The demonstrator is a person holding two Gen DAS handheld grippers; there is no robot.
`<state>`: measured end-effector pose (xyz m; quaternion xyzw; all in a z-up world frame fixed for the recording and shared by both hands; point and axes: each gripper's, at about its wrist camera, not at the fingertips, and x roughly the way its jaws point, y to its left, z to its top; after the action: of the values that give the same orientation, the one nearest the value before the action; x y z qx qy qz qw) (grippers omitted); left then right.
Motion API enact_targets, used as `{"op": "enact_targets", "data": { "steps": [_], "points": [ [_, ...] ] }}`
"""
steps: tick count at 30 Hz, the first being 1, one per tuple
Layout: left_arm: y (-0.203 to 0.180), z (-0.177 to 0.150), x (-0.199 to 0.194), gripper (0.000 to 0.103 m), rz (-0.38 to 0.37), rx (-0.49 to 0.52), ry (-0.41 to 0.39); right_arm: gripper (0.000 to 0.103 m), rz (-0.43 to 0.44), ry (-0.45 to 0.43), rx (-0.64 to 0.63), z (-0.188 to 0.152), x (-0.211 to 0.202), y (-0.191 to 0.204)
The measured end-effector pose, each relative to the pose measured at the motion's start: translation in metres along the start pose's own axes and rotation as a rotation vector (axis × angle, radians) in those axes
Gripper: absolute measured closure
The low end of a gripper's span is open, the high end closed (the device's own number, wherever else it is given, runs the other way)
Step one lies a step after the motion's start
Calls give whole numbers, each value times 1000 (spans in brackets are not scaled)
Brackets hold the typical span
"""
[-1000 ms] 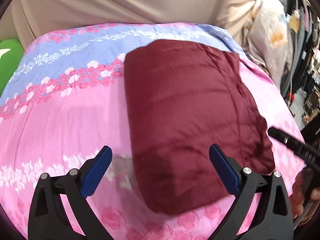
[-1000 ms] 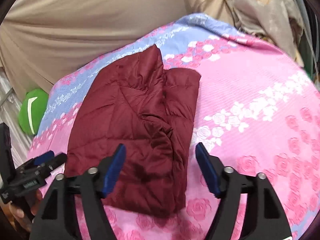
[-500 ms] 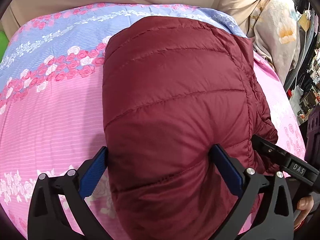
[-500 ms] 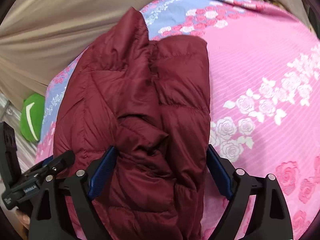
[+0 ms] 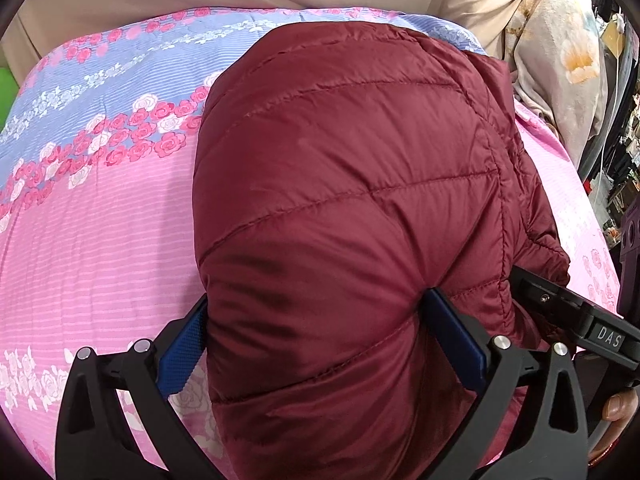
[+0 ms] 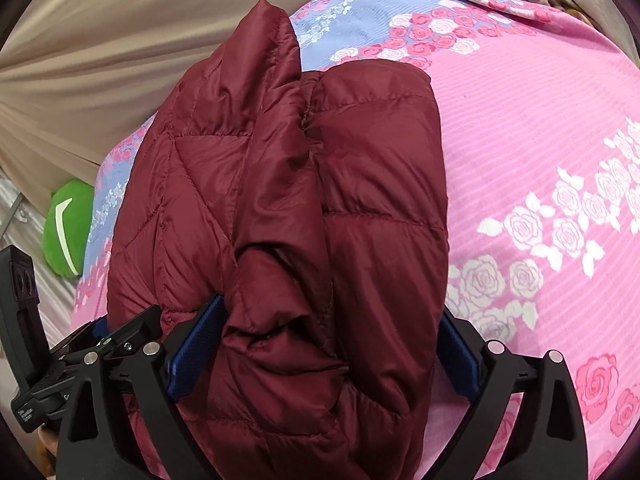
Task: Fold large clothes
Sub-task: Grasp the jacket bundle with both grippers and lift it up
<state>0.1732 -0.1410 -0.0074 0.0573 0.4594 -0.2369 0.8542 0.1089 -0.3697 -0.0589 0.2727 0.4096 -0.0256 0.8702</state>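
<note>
Softly puffed and light, the dark red jacket (image 5: 344,208) lay folded on the pink bed cover (image 5: 100,216). Both grippers, left (image 5: 320,344) and right (image 6: 324,344), straddled its near edge, fingers wide, the right opening. Its slippery cloth probably needed a deep pinch.

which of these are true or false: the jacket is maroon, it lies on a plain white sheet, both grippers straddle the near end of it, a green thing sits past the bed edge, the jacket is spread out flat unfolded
1. The jacket is maroon. True.
2. It lies on a plain white sheet. False: the bedsheet is pink and blue with roses.
3. The left gripper and right gripper both straddle its near end. True; the right jaws are opening.
4. A green object sits beyond the bed's edge. True.
5. The jacket is spread flat, unfolded. False: it is folded into a thick bundle.
</note>
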Motion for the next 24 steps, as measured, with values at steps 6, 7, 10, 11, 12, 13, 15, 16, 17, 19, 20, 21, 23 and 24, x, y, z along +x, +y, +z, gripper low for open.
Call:
{"op": "enact_targets", "data": {
  "steps": [6, 7, 10, 11, 12, 13, 15, 16, 17, 19, 20, 21, 23, 24],
  "points": [
    [3, -1, 4, 5, -6, -11, -11, 6, -5, -3, -17, 2, 2, 1],
    [3, -1, 5, 5, -7, -12, -12, 7, -5, -5, -21, 2, 2, 1],
    [3, 1, 6, 5, -10, -13, -9, 12, 4, -4, -27, 4, 4, 1],
    [3, 1, 6, 5, -11, -14, -7, 20, 21, 0, -28, 5, 5, 3],
    [3, 2, 5, 5, -13, -10, -4, 27, 36, 4, -24, 4, 4, 3],
    [1, 2, 5, 5, -14, -5, -3, 31, 58, 11, -12, 5, 4, 4],
    [-2, 2, 2, 5, -13, 20, -3, 45, 77, 9, -6, 4, 1, 4],
    [-4, 2, 0, 8, -9, 30, -6, 50, 78, 3, -12, 4, -2, 5],
    [-6, 2, -3, 10, -6, 41, -11, 60, 77, -9, -23, 3, -7, 8],
    [-8, 2, -9, 20, -2, 55, -22, 71, 78, -26, -27, 1, -14, 12],
    [-9, 3, -11, 23, -1, 62, -28, 75, 83, -36, -28, 1, -20, 14],
    [-10, 3, -16, 29, 1, 71, -37, 79, 84, -44, -29, 1, -23, 16],
    [-12, 4, -24, 37, -1, 88, -52, 82, 82, -64, -38, -1, -33, 21],
    [-13, 5, -31, 44, -7, 97, -64, 83, 76, -75, -48, -2, -38, 24]
  ]
}}
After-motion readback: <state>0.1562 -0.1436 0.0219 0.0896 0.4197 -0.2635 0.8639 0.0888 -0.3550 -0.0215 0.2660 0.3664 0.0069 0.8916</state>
